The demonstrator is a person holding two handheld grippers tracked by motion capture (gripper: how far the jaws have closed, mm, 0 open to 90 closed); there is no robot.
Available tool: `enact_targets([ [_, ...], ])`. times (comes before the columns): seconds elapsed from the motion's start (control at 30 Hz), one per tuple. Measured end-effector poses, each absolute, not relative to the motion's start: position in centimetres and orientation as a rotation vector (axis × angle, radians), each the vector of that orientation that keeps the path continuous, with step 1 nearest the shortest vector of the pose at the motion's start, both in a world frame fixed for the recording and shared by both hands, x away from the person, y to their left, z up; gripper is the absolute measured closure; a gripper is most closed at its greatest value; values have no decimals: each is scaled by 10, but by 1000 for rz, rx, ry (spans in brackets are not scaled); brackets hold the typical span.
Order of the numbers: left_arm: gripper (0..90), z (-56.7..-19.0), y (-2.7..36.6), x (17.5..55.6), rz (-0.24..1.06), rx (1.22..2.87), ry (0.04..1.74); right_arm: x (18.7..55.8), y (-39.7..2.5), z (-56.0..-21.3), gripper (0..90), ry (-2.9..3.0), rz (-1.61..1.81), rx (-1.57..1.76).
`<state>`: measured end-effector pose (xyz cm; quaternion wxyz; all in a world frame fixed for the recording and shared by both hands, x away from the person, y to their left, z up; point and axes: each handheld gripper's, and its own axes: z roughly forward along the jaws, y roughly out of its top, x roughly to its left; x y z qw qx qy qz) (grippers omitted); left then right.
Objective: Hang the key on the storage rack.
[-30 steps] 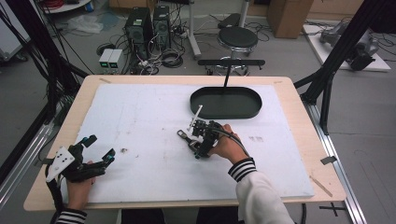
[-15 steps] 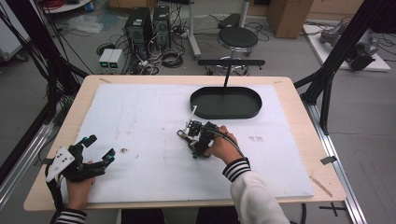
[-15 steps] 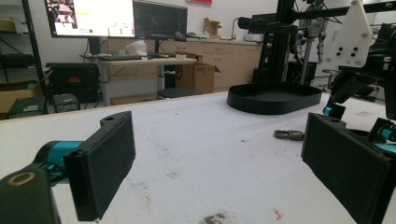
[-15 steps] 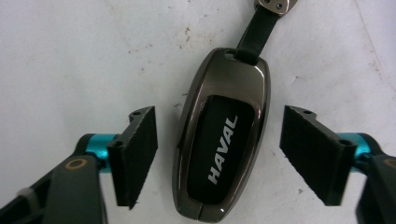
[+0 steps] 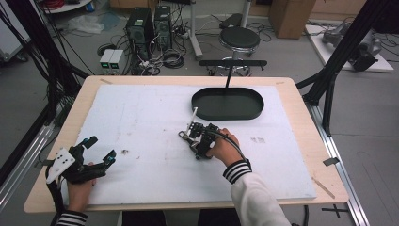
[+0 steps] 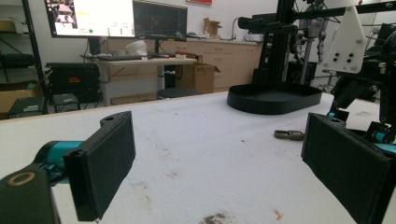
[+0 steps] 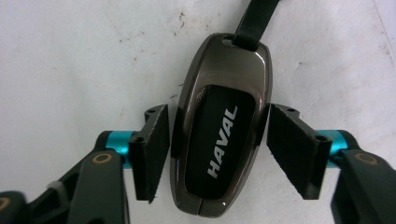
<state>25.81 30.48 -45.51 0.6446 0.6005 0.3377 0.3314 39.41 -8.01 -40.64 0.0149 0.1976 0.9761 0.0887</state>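
Lying flat on the white sheet (image 5: 141, 122) that is covering most of the wooden desk (image 5: 301, 122), a key fob (image 7: 219, 126) is sitting a little right of the desk's centre, between the two black pads of the right gripper (image 5: 195, 136). In the right gripper view its jaws are flanking the fob on both sides, the left pad touching or nearly touching the casing and the right pad standing just beside it; whether they are pressing on it cannot be told. The fob is a rounded, tapering shell of glossy dark metal with a black inset lettered HAVAL, and a black strap (image 7: 257, 18) is running from the slot at its narrow end. The left gripper (image 5: 96, 150) is resting near the desk's front left corner, its jaws standing wide apart with nothing between them; in the left gripper view the flat matte pads are framing a stretch of bare, lightly soiled sheet. A black oval tray (image 5: 228, 110) with a low rim is sitting toward the desk's far edge, right of centre, just beyond the right gripper. Open sheet is lying across the whole left half between the grippers, and along the right edge. The sheet is looking rough, speckled with dark marks.
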Motion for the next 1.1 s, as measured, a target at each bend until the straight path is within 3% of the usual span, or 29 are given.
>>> enact_targets([
  [0.17, 103, -455, 305, 258, 753, 1368, 771, 395, -77, -408, 465, 3028, 251, 675],
  [0.47, 102, -455, 305, 258, 754, 1367, 771, 395, -76, -406, 478, 3016, 228, 664],
  [1.1, 103, -455, 305, 258, 756, 1368, 769, 395, -109, -366, 481, 2774, 642, 752],
])
